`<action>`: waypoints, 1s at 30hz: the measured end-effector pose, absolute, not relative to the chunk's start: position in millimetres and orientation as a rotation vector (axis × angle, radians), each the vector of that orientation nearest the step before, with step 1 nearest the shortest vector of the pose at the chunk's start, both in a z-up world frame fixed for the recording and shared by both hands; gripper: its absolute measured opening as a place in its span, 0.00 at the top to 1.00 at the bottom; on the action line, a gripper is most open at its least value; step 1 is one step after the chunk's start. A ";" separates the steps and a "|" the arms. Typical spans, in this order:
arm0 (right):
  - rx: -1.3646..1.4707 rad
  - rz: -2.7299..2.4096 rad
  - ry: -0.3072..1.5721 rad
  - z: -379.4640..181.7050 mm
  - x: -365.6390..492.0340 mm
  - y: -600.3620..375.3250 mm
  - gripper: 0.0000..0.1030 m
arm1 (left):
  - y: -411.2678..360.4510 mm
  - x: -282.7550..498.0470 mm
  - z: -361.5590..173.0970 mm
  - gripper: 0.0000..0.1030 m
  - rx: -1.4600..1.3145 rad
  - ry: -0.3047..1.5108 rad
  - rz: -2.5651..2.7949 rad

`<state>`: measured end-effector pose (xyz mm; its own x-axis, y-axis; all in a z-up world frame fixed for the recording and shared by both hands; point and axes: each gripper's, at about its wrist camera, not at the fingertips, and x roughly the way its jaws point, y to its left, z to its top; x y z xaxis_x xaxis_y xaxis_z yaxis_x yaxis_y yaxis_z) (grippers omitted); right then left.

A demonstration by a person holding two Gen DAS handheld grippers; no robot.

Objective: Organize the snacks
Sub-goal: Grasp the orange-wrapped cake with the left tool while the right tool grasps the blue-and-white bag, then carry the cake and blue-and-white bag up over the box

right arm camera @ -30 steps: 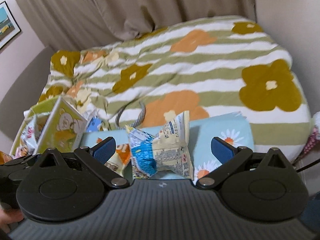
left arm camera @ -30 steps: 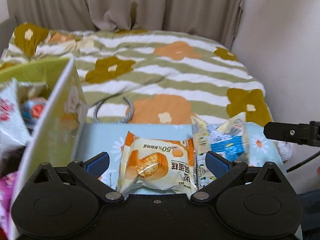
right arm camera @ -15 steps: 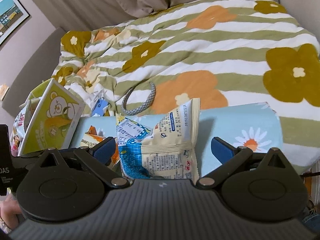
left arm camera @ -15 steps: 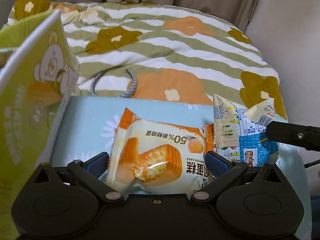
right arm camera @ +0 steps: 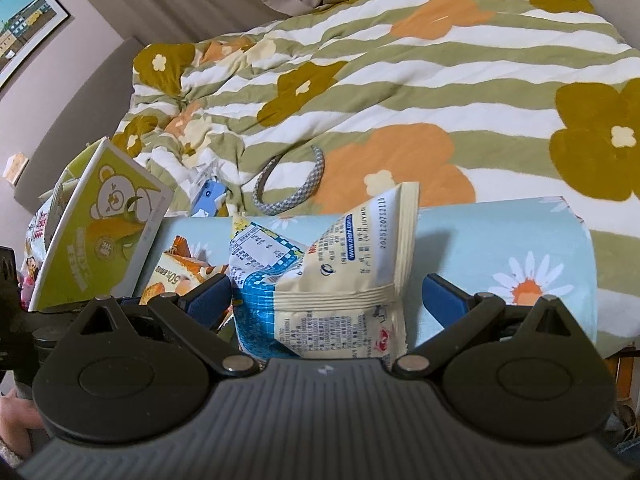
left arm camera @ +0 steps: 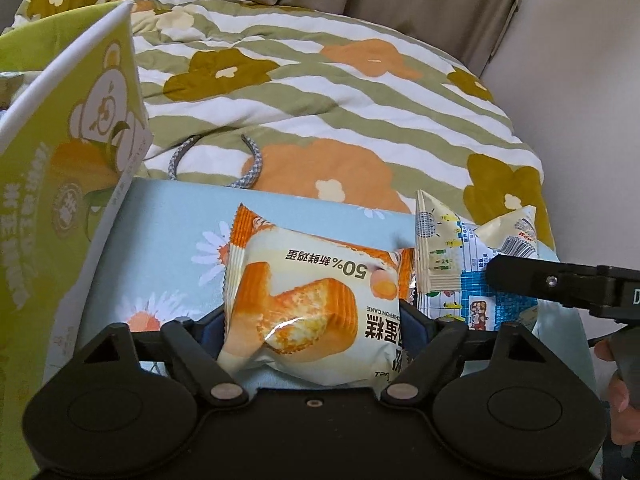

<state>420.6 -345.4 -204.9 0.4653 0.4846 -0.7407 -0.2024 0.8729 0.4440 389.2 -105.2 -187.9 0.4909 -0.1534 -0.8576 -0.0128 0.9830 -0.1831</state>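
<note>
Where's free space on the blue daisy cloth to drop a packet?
Bare cloth lies right of the blue-and-cream packet, out to the cloth's right edge. A smaller bare strip sits between the green bear box and the chiffon cake packet. The middle is crowded: both packets sit side by side, a gripper at each.

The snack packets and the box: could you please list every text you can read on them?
"50%" and "CHIFFON CAKE": chiffon cake packet, upside down.
"www.oishi.com" and "2025120782110": blue-and-cream packet.
"MPM": same packet's corner, left wrist view.
Green bear box: characters too blurred to read.
</note>
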 end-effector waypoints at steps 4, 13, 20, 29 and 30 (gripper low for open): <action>0.307 0.445 1.007 -205.4 421.6 -342.6 0.00 | -102.7 386.0 -185.2 0.20 -0.174 1.048 -0.071; 0.279 0.488 1.014 -209.9 424.3 -331.2 0.00 | -96.9 374.4 -176.4 0.20 -0.163 1.018 -0.023; 0.242 0.509 1.004 -210.6 417.1 -323.1 0.19 | -93.7 365.6 -171.5 0.20 -0.174 1.001 -0.011; 0.235 0.467 0.939 -181.3 394.1 -325.7 0.24 | -92.7 344.6 -142.1 0.21 -0.186 0.941 -0.034; 0.230 0.461 0.930 -175.0 390.4 -325.9 0.24 | -93.0 341.6 -136.1 0.21 -0.190 0.928 -0.037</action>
